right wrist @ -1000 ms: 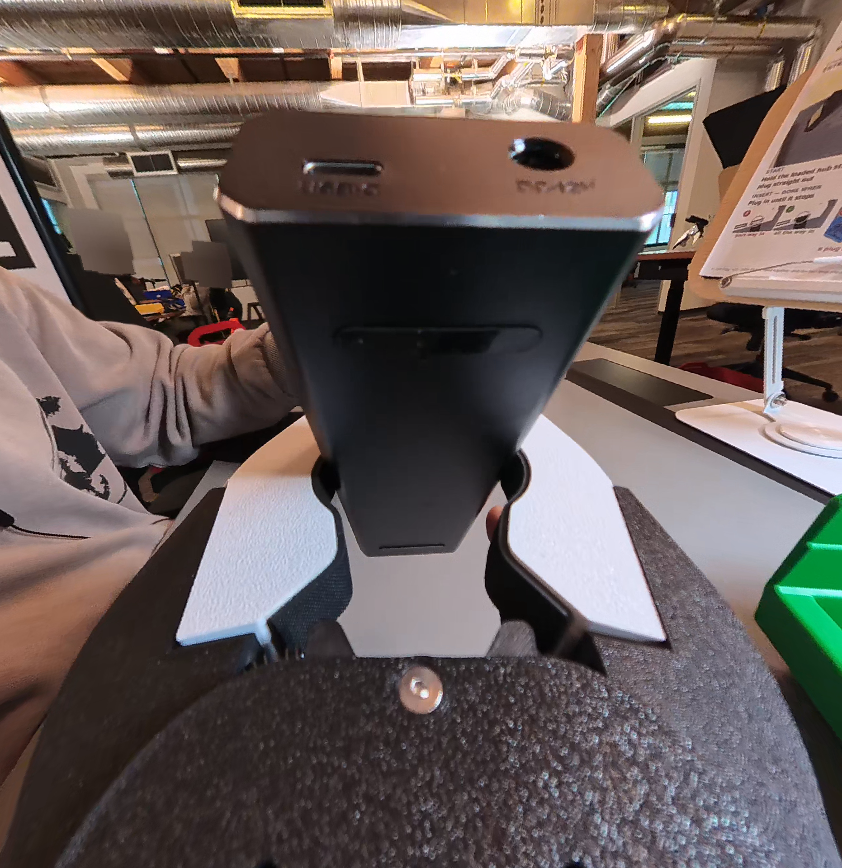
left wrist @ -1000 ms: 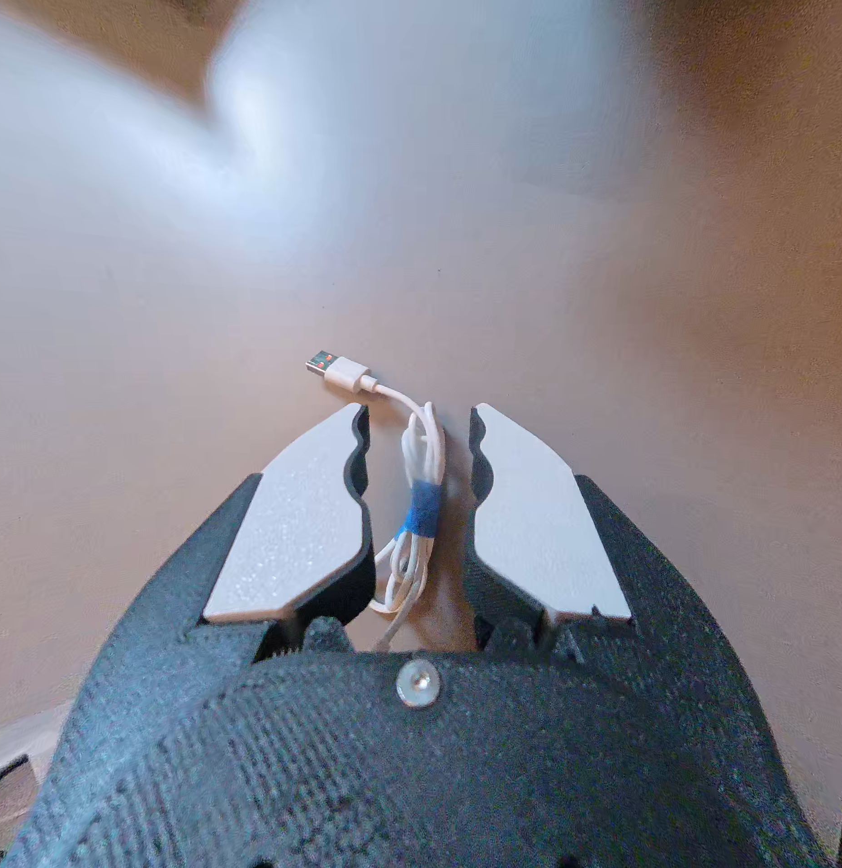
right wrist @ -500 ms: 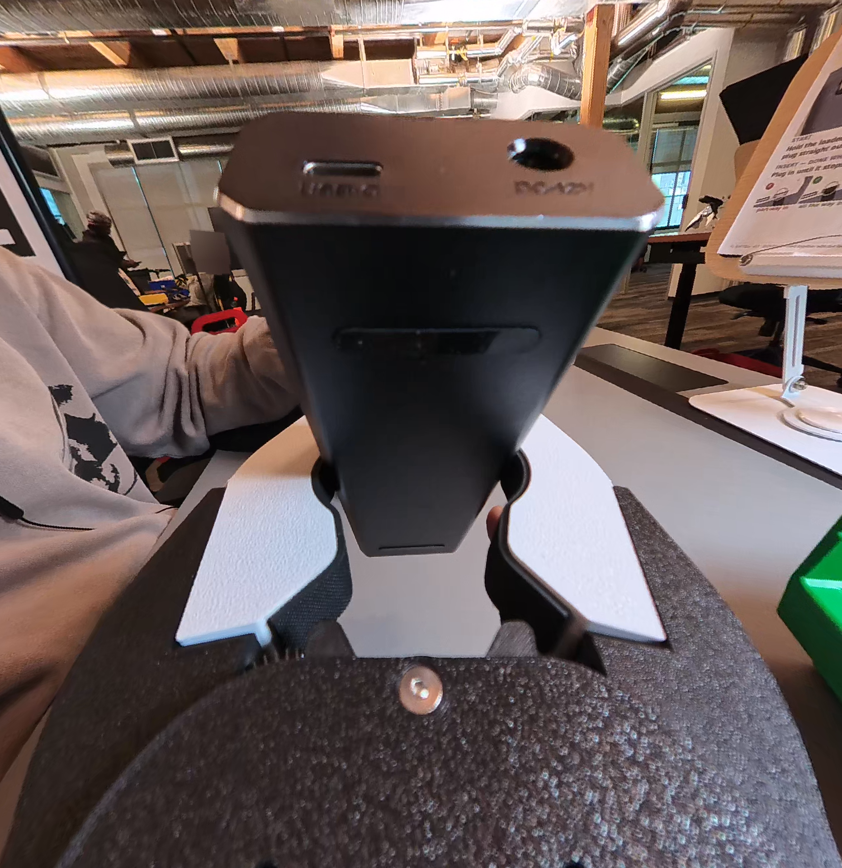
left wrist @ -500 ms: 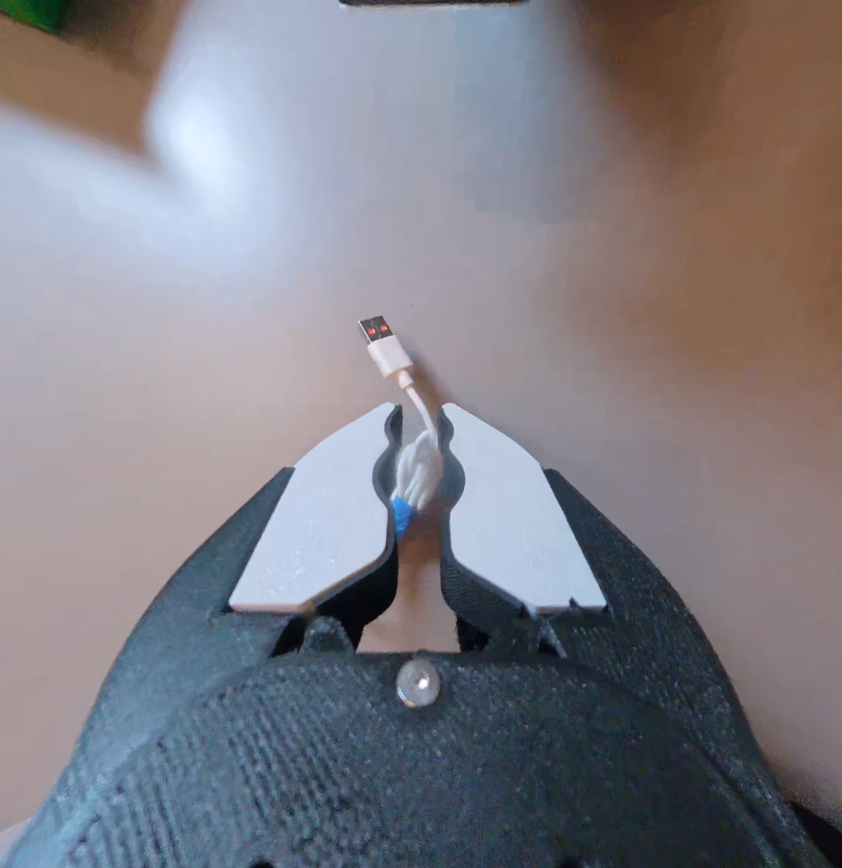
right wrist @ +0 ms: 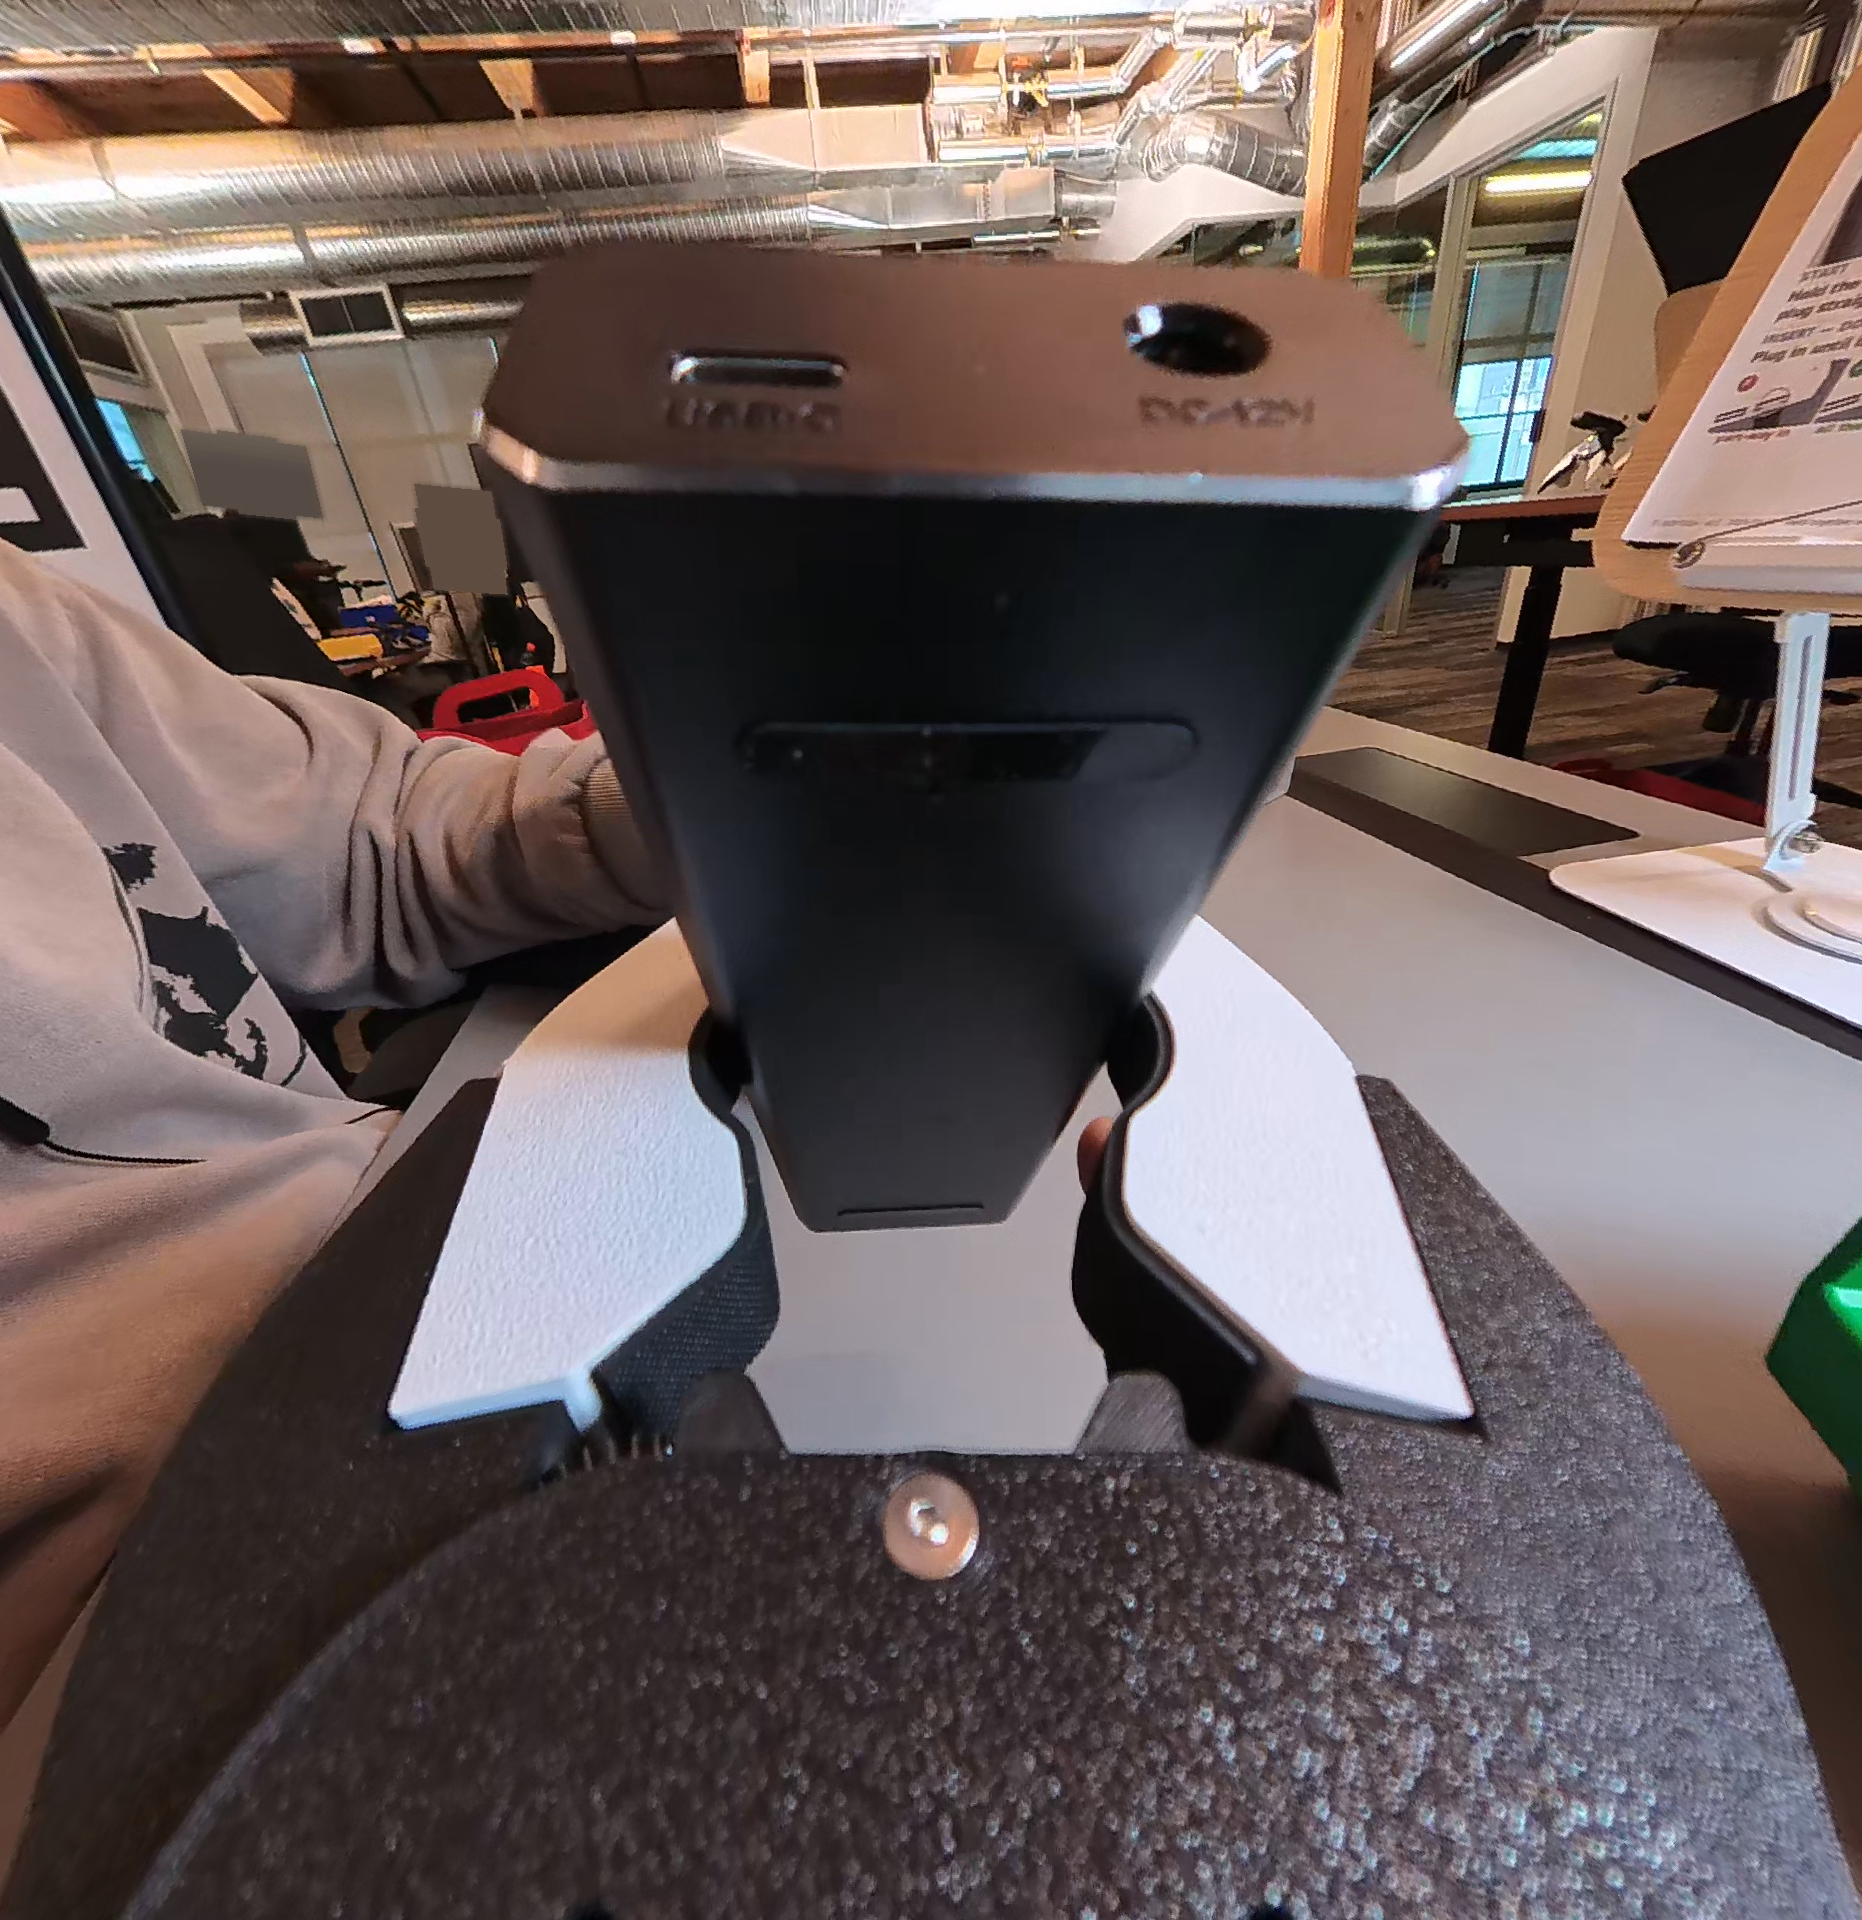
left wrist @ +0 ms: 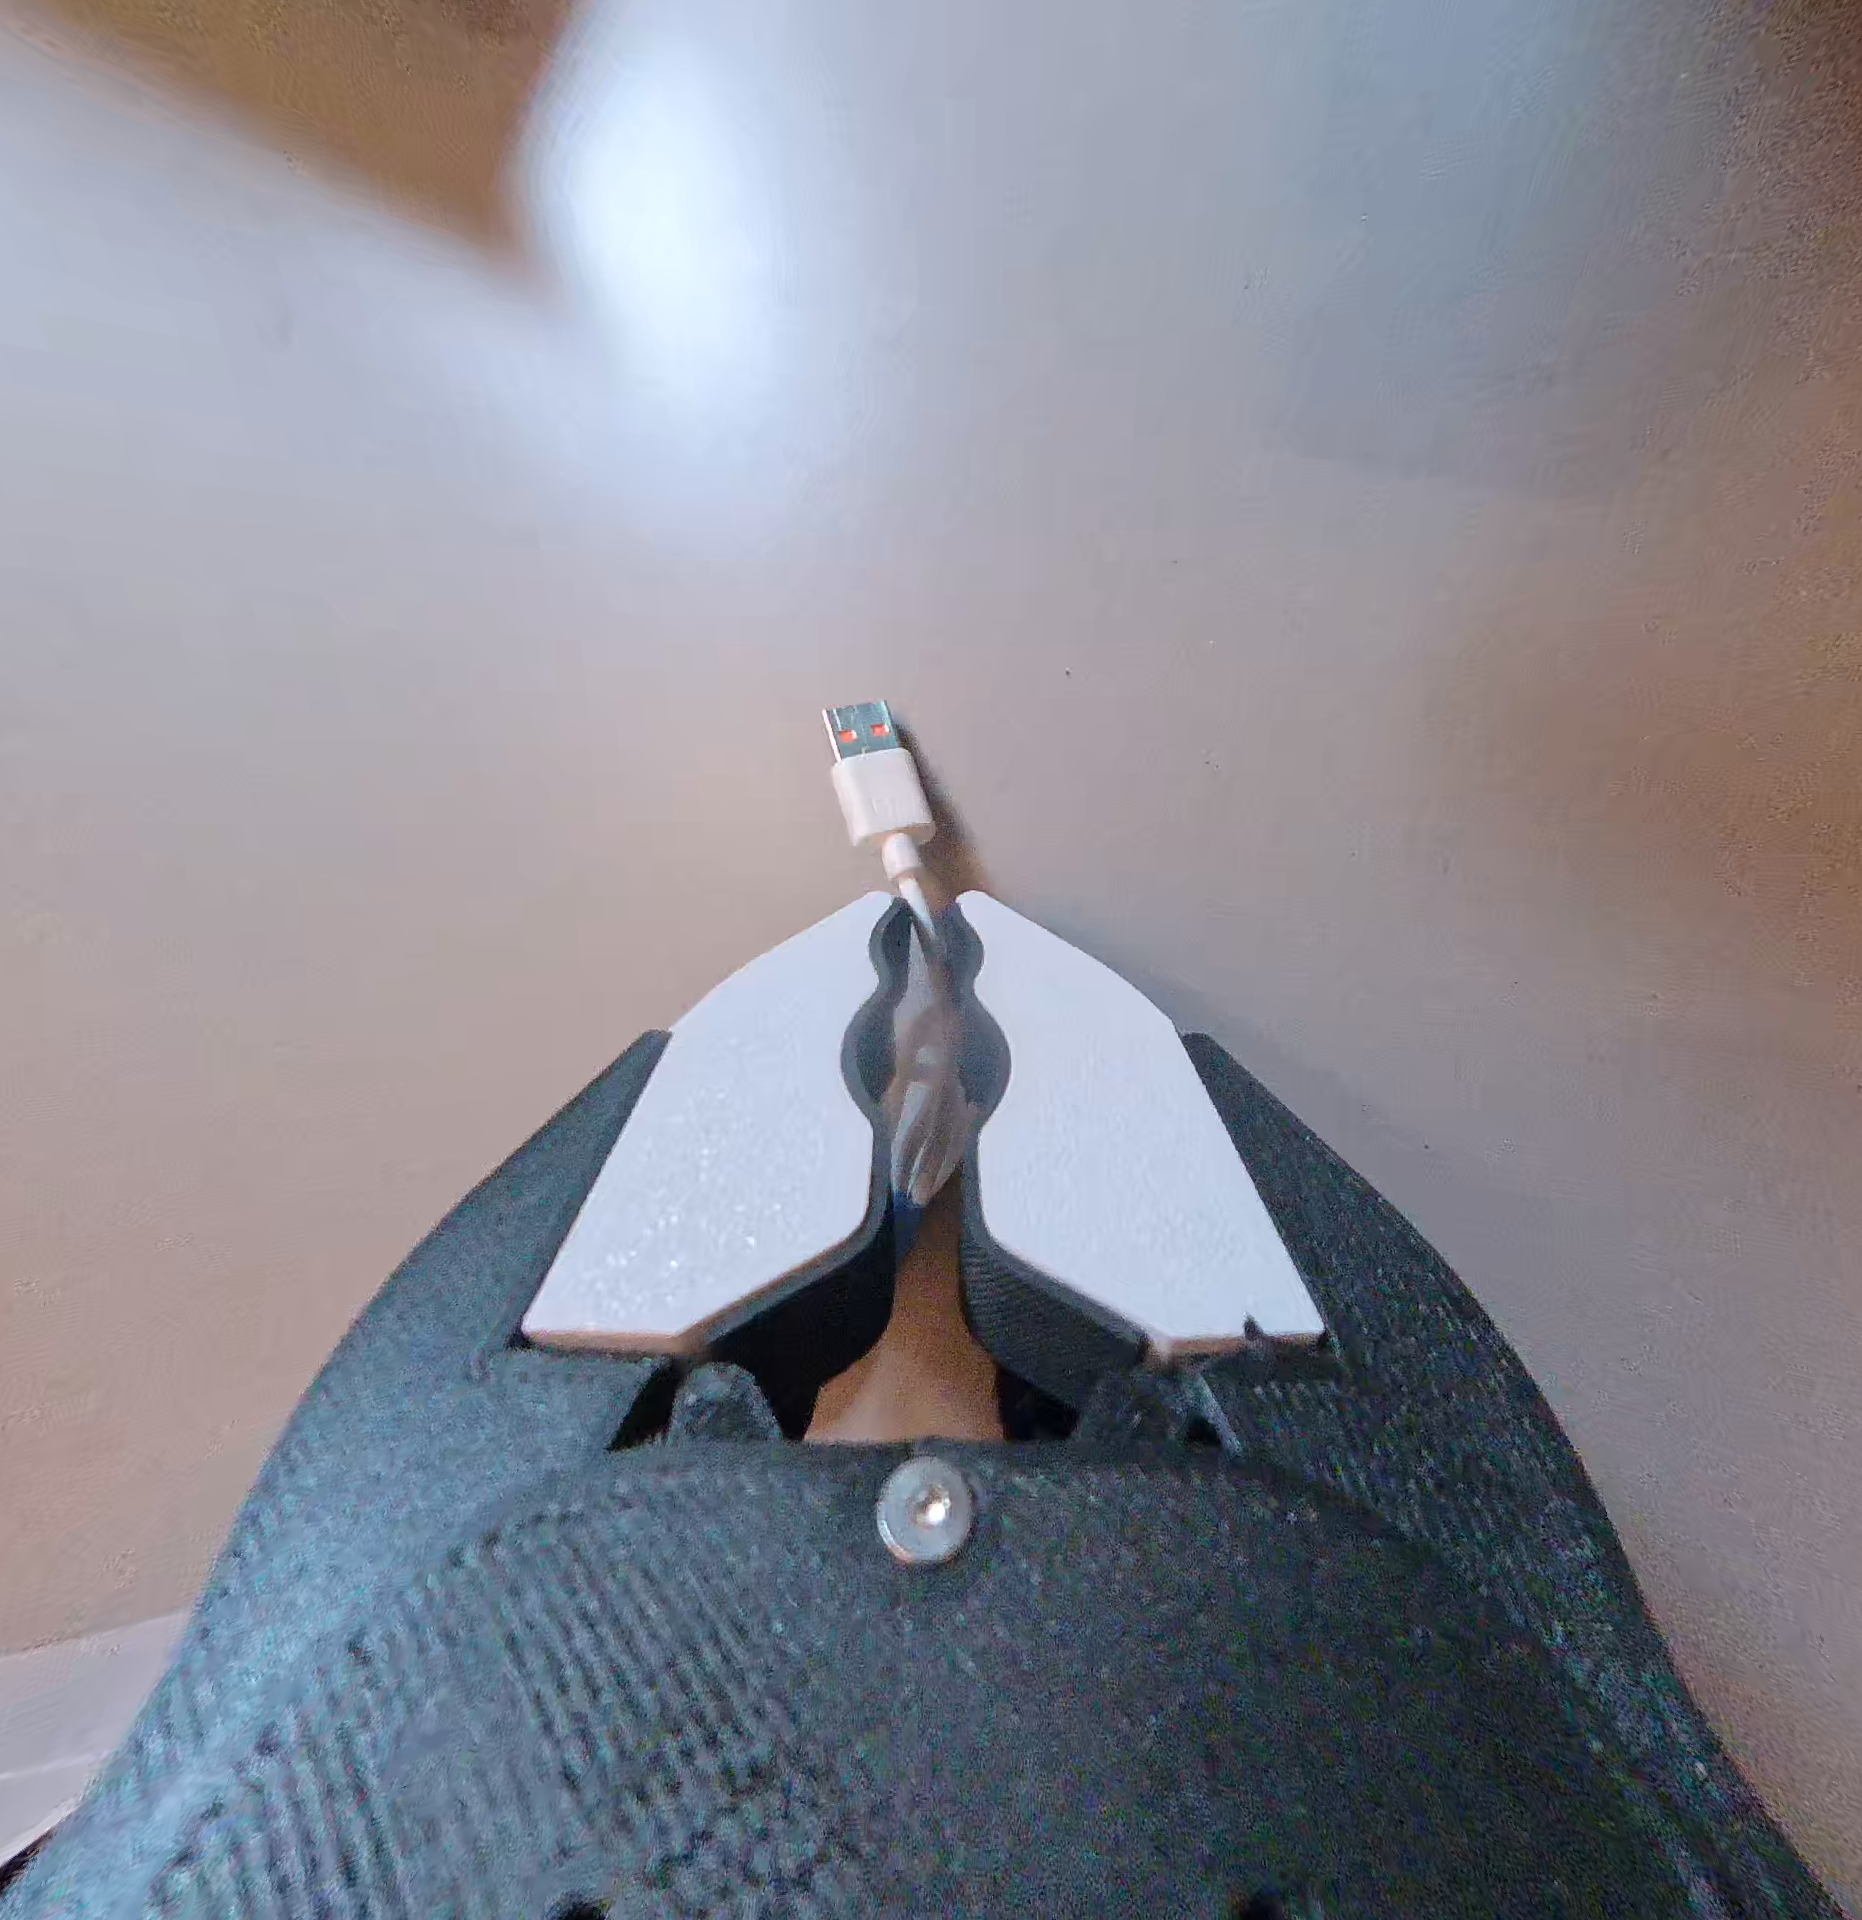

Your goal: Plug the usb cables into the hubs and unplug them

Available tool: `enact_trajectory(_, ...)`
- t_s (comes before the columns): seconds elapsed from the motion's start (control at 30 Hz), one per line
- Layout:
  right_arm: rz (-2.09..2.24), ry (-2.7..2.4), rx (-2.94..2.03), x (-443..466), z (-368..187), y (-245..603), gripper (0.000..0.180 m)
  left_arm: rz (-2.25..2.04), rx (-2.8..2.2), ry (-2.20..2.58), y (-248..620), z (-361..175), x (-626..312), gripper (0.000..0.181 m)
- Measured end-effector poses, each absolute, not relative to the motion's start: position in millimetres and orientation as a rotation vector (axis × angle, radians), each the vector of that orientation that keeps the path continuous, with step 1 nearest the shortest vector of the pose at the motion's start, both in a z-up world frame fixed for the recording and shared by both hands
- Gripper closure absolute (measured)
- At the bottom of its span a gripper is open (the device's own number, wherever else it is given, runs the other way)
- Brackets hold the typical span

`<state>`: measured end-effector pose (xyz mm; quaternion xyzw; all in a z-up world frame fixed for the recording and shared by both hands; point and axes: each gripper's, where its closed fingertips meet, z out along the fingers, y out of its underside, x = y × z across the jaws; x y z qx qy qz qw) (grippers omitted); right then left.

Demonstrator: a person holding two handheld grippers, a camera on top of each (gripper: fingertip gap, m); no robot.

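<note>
Left gripper [left wrist: 925, 914] is pinched on the bundled white usb cable [left wrist: 922, 1081], plug [left wrist: 873, 774] sticking out past the tips, clear of the grey table [left wrist: 387, 831]. Right gripper [right wrist: 932, 1049] is clamped on the dark hub [right wrist: 958, 644], held end-up above the table [right wrist: 1426, 987] with its small slot and round socket facing the camera. Our read: we're at the pre-insert stage. To do it well, we should line the plug's flat face square to a matching port, then push straight along the port axis; our grip sits on the cord behind the plug, so the plug may flex or droop under load. Only the left wrist view shows the plug; only the right wrist view shows the hub, a grey sleeve [right wrist: 283, 831], a green bin [right wrist: 1841, 1340] and an instruction stand [right wrist: 1800, 717]. Neither shows both parts together, and we can't see a wide port from here.
</note>
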<state>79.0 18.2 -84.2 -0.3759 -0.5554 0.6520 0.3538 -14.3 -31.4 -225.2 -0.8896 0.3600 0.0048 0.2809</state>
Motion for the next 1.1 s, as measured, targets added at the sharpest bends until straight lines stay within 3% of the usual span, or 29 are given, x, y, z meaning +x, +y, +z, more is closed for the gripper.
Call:
enact_trajectory(0.03, 1.686, -1.438, -0.972, 79, -84, 18, 0.109, 0.002, -2.365, 0.968, -31, -223, -14, 0.175)
enact_trajectory(0.27, 1.668, -1.482, -0.977, 77, -91, 14, 0.109, -0.225, -2.237, 0.935, -33, -197, -5, 0.177)
enact_trajectory(0.6, 1.665, -1.507, -1.006, 73, -99, 12, 0.109, -0.188, -2.328, 1.243, -55, -223, 0, 0.177)
enact_trajectory(0.77, 1.663, -1.505, -0.999, 74, -97, 11, 0.109, -0.130, -2.330, 1.212, -47, -228, -3, 0.157)
enact_trajectory(1.03, 1.668, -1.518, -0.984, 76, -96, 8, 0.109, -0.169, -2.339, 1.123, -41, -228, 5, 0.160)
enact_trajectory(1.1, 1.665, -1.525, -0.970, 77, -95, 6, 0.109, -0.140, -2.321, 1.102, -36, -227, 4, 0.169)
